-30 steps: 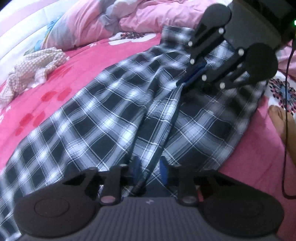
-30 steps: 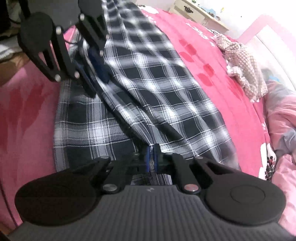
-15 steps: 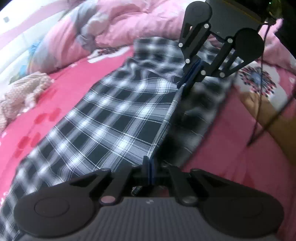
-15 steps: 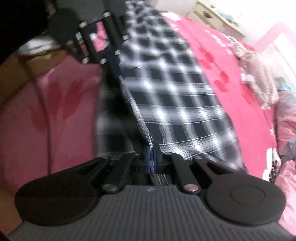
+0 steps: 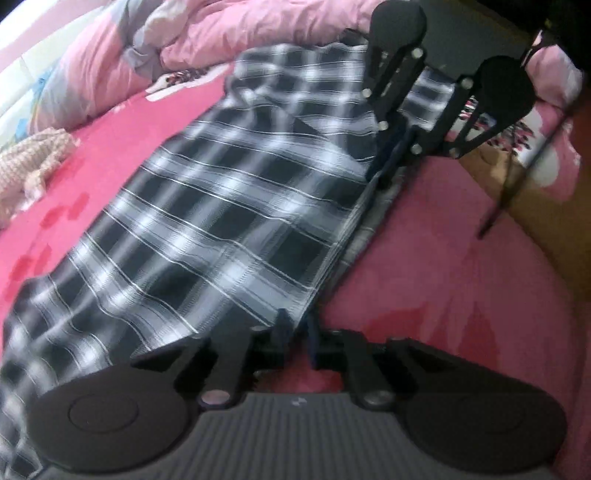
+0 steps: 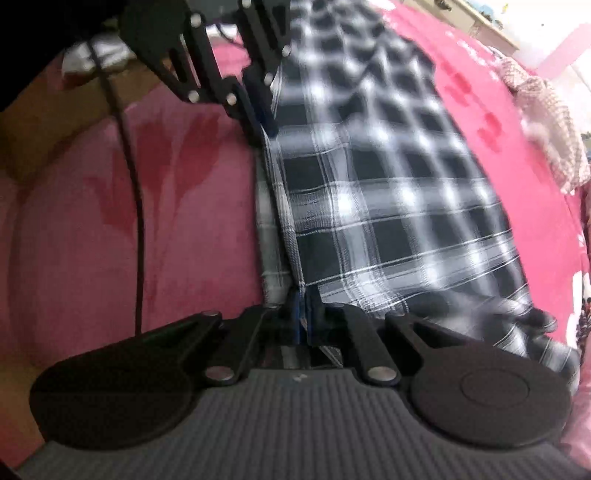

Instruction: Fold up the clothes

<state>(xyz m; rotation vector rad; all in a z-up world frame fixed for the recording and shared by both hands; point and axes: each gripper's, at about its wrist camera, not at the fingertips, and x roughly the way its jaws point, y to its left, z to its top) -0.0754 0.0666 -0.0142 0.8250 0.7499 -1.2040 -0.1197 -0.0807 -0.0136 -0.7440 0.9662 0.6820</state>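
Note:
A black-and-white plaid garment [image 5: 229, 206] lies lengthwise on the pink bed, also in the right wrist view [image 6: 388, 192]. Its near long edge is folded over, a paler layer showing beneath. My left gripper [image 5: 297, 332] is at one end of that edge, its blue pads slightly apart with the cloth corner between them. My right gripper [image 6: 304, 317] is shut on the other end of the same edge. Each gripper shows in the other's view: the right one [image 5: 397, 162] and the left one [image 6: 264, 114].
A pink patterned cloth [image 5: 33, 162] is bunched on the bed's far side, also in the right wrist view [image 6: 546, 122]. Pink quilts and pillows [image 5: 207, 33] are heaped at one end. A black cable [image 6: 136, 206] hangs over the bed's near edge. A dresser [image 6: 480, 18] stands beyond.
Both grippers have pulled the plaid edge toward the bed's near side, drawing the garment taut and flatter. The left jaws, shut half a second ago, now stand slightly apart.

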